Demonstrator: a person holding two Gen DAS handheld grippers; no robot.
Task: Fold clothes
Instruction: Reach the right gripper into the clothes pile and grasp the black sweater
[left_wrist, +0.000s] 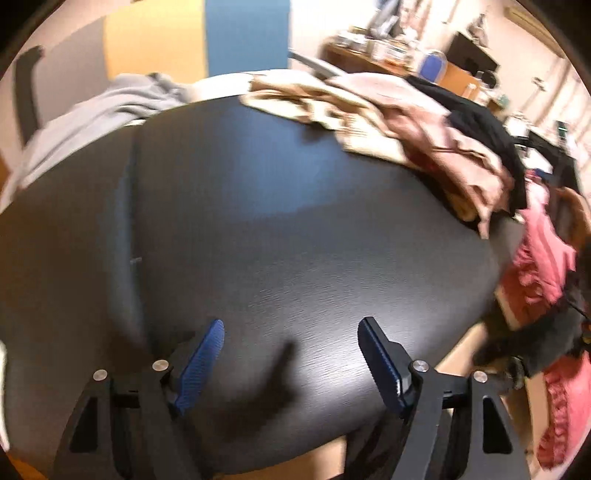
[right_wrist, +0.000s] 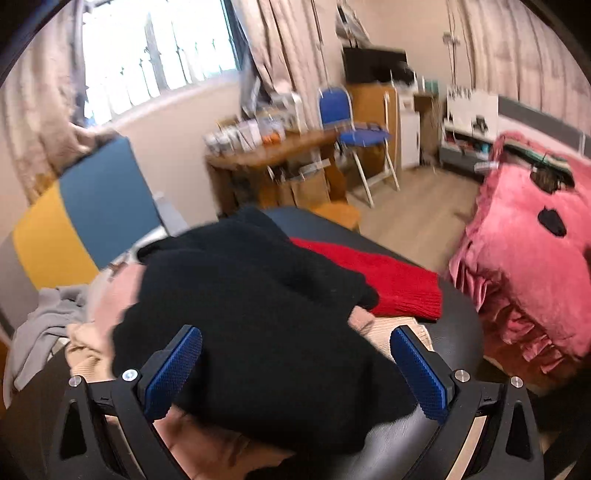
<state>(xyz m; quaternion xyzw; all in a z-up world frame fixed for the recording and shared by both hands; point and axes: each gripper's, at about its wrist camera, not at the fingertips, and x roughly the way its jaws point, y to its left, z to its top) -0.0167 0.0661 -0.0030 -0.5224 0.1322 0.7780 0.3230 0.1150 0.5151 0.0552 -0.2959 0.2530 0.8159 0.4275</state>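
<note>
Blue-padded fingers fill the bottom of both views, and both pairs stand wide apart with nothing pinched between them. Left gripper (left_wrist: 291, 332) first: it hangs over a bare stretch of the black table (left_wrist: 258, 240), jaws spread, pads clear of any cloth. Up along the top of that view the laundry is heaped, a beige garment (left_wrist: 295, 99) spilling into pink-toned fabric (left_wrist: 443, 147), with a black garment (left_wrist: 480, 125) draped on the far right of the pile. A grey garment (left_wrist: 103, 114) lies apart at the upper left edge of the table.

Over to the right gripper (right_wrist: 295, 339), and it is right above the black garment (right_wrist: 258, 314), fingers open either side of the dark knit; the picture is too blurred to say whether the pads touch it. Just beyond, right of centre, a red knit piece (right_wrist: 388, 284) lies flat on the table, partly tucked under the black one. Beige cloth (right_wrist: 88, 354) peeks out at lower left, and the grey garment (right_wrist: 48, 325) is at the left edge. A pink frilled bedspread (right_wrist: 524, 258) fills the right side, and a blue chair (right_wrist: 351, 118) stands at upper centre.
</note>
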